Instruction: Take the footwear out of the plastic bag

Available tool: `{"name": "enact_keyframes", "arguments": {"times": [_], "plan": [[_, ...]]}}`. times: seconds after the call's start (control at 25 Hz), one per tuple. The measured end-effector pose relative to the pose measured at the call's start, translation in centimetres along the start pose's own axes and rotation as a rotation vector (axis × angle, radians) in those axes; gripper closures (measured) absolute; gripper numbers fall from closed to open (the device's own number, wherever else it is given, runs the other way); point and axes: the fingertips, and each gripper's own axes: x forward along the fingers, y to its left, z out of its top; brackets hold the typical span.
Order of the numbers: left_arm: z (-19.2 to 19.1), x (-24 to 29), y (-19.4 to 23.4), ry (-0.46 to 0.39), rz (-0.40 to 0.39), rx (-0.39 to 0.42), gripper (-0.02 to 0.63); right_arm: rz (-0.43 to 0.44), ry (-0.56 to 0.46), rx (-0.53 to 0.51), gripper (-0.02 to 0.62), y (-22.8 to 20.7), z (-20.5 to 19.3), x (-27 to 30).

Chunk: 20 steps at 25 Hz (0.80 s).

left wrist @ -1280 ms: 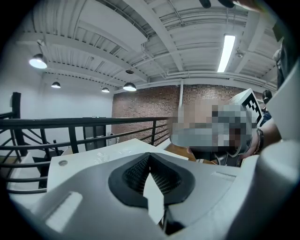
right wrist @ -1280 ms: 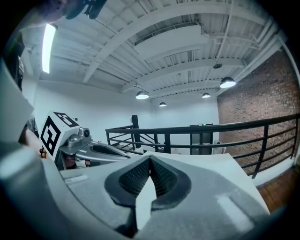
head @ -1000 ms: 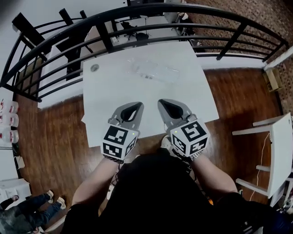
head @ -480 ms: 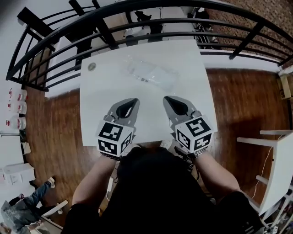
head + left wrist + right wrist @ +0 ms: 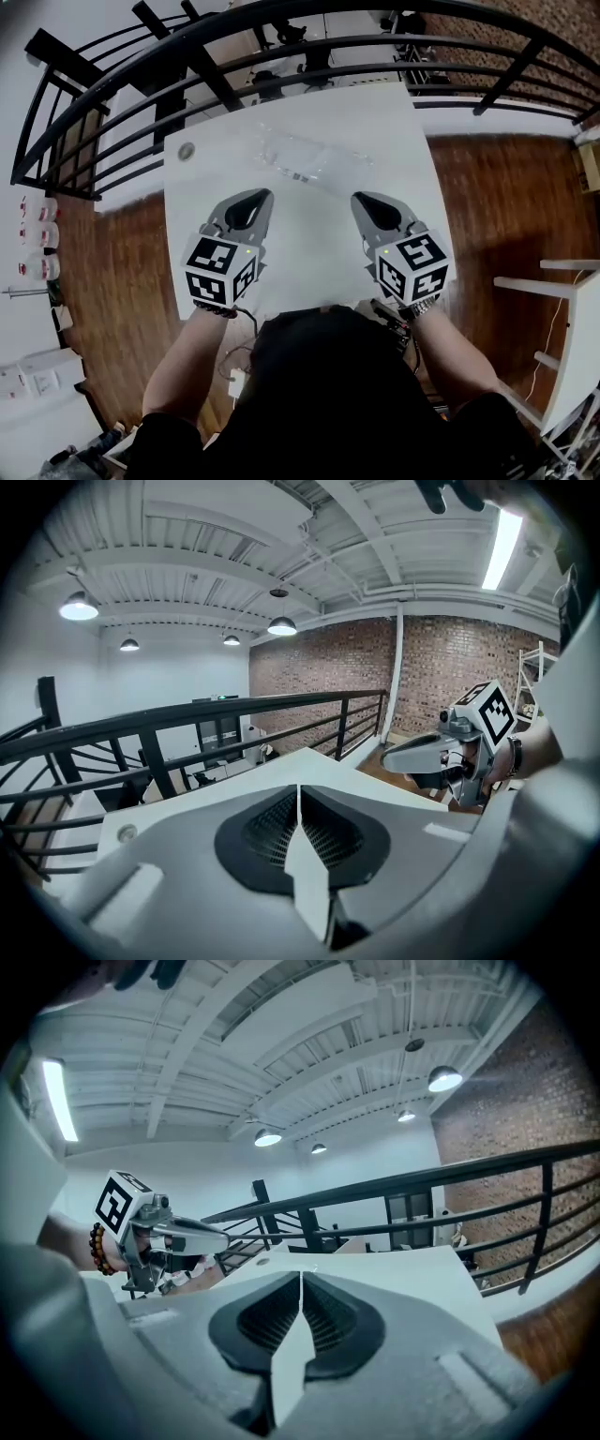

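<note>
A clear plastic bag (image 5: 314,157) lies flat on the far half of the white table (image 5: 300,262); I cannot make out what is in it. My left gripper (image 5: 255,196) hovers over the table, short of the bag and to its left. Its jaws look pressed together with nothing between them and are just starting to open. My right gripper (image 5: 360,199) is level with it, short of the bag on the right, shut and empty. In the left gripper view, the left gripper (image 5: 299,790) sees the right gripper (image 5: 412,756). In the right gripper view, the right gripper (image 5: 301,1277) sees the left gripper (image 5: 208,1233).
A black metal railing (image 5: 309,42) curves round the table's far side. A small round disc (image 5: 187,150) sits at the far left corner of the table. White furniture (image 5: 572,309) stands on the wooden floor to the right.
Both grippers have moved forward over the table and farther apart. The bag has not moved.
</note>
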Motion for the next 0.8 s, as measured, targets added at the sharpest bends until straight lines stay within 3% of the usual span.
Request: {"name": "enact_keyframes", "arguments": {"times": [0.36, 0.8], "plan": [[0.3, 4.2, 8.0, 0.035, -0.028, -0.06, 0.58, -0.096, 0.09, 0.081, 0.538, -4.1, -0.9, 3.5], [-3.2, 12.3, 16.9, 0.131, -0.011, -0.159, 0.558, -0.18, 0.231, 0.203, 0.444, -10.4, -5.2, 7.8]]}}
